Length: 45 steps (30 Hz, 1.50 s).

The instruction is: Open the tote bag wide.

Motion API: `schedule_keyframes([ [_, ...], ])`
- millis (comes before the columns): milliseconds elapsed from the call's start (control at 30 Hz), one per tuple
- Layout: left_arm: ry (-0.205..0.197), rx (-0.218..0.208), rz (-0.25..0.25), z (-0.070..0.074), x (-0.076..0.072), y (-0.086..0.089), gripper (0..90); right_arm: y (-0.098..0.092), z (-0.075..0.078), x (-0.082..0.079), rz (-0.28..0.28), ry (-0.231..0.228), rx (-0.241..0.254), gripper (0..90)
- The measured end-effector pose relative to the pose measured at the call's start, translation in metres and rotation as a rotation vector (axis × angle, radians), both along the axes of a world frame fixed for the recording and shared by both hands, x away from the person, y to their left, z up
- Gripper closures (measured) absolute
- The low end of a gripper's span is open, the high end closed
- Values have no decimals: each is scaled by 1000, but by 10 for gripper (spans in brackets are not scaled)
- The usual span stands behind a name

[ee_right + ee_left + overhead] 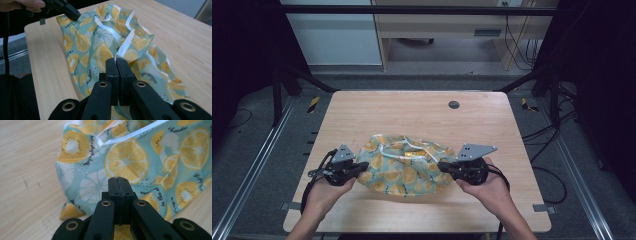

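Wood-grain table (362, 107) fills the middle of a dark-framed bay, with grey floor around it and a pale cabinet (434, 30) beyond. A small round grommet (454, 104) sits well beyond the right gripper (443, 165); nothing lies between the tools except the fruit-print bag (404, 165). The left gripper (363, 166) has its jaws pressed together on the bag's left edge. The bag lies crumpled between both tools, white trim (135, 133) showing. The right gripper is clamped on the bag's right edge.

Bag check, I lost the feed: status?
Left hand-held gripper and right hand-held gripper shut on bag, opposite edges. Bag crumpled on table. Nothing in the way.
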<state>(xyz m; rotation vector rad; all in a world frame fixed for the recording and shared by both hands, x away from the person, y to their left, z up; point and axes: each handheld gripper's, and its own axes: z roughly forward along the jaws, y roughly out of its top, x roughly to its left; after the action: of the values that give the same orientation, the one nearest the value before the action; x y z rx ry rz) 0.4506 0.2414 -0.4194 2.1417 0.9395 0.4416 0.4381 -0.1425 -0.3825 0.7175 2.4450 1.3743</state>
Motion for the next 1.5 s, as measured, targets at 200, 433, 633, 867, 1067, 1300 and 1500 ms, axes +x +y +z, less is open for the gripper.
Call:
schedule_keyframes([
  [200,14,-8,3,-15,-7,1,900,-1,-13,-7,8,27,-13,890],
  [433,-79,-8,61,9,6,2,662,3,-18,-11,24,40,-32,890],
  [633,-69,9,81,18,38,-2,394,4,-21,-11,31,42,-40,890],
  [867,9,4,27,9,71,-14,276,2,-21,-10,30,44,-39,890],
  [1067,61,56,-8,4,79,-25,432,1,-21,-9,27,40,-34,890],
  [1300,-22,29,3,19,58,-19,856,-4,-19,-11,12,27,-24,892],
  [1500,-74,-69,-20,36,25,-3,885,-11,-21,-17,-4,14,-27,893],
])
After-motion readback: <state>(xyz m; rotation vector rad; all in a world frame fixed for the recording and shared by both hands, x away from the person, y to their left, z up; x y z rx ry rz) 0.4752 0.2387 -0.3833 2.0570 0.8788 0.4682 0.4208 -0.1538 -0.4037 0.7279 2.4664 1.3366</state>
